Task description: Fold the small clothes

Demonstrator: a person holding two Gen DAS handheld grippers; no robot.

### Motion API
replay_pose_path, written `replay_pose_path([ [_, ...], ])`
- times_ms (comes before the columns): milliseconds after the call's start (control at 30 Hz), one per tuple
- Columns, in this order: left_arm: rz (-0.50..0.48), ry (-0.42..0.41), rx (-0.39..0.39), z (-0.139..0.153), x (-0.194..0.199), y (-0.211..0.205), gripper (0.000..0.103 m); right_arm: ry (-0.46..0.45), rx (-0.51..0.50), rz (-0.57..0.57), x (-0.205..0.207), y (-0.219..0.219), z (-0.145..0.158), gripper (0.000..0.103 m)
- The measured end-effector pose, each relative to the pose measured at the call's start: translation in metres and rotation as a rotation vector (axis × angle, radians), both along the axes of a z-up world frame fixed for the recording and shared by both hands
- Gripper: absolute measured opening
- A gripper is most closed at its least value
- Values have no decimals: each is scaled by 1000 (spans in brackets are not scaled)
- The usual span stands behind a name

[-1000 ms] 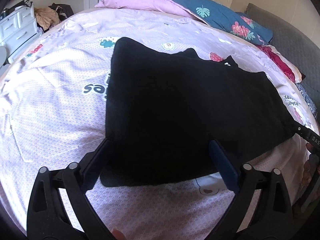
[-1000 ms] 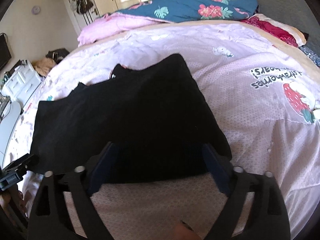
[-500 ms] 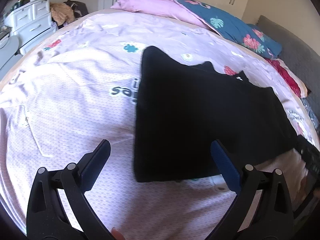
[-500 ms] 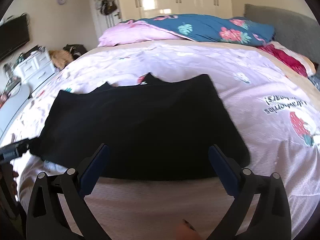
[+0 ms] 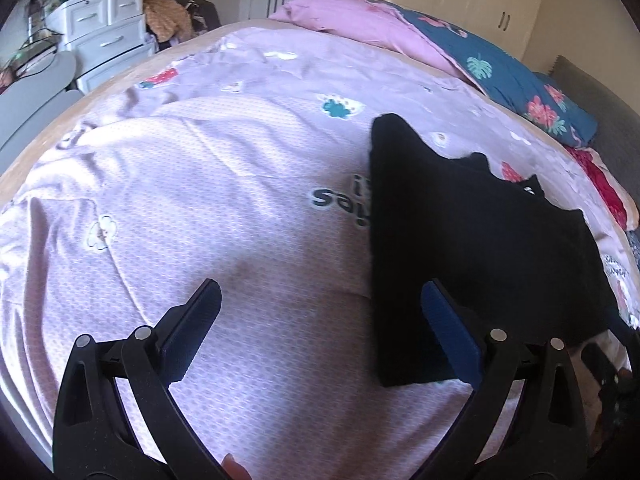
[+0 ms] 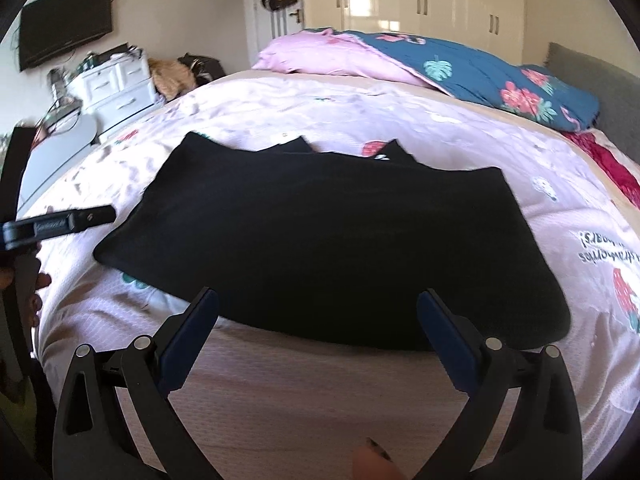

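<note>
A black garment [image 6: 332, 240] lies flat on the pink bedspread [image 6: 360, 392]; it looks folded, with two small points at its far edge. In the left wrist view the black garment [image 5: 480, 248] lies to the right. My left gripper [image 5: 320, 312] is open and empty above the bedspread [image 5: 200, 200], its right finger over the garment's near left corner. My right gripper [image 6: 318, 320] is open and empty, just short of the garment's near edge. The left gripper's tip [image 6: 72, 220] shows at the left of the right wrist view.
Pink and blue floral pillows [image 6: 420, 68] lie at the head of the bed. A grey headboard [image 6: 592, 80] stands at right. White drawers [image 6: 116, 88] and a grey table [image 5: 36, 92] stand left of the bed. A TV [image 6: 64, 24] hangs on the wall.
Both grippers have pulled back from the garment and risen. The left gripper has swung left, so the garment now lies to its right. The garment has stayed flat.
</note>
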State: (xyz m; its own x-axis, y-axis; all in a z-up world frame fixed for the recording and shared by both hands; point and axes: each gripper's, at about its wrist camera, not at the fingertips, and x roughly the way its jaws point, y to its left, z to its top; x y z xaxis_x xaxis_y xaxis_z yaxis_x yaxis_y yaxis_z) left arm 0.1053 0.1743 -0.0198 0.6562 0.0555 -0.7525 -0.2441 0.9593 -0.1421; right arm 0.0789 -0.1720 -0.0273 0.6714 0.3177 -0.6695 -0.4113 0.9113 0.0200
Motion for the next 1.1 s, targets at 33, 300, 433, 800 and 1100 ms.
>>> replay_pose_path([
  [33,8,-2,-2,0,0,2,94,-1,-4,10,-1,4,0,99],
  [300,34,-2,19,1,6,10,94,-65,-127,134,-8,56,-5,99],
  [433,37,-4,57,5,16,8,94,-86,-184,211,-9,86,-12,99],
  [800,28,-28,48,21,51,4,94,-79,-303,291,3,143,-36,99],
  [1100,27,5,34,18,98,12,94,-63,-313,283,33,158,-39,99],
])
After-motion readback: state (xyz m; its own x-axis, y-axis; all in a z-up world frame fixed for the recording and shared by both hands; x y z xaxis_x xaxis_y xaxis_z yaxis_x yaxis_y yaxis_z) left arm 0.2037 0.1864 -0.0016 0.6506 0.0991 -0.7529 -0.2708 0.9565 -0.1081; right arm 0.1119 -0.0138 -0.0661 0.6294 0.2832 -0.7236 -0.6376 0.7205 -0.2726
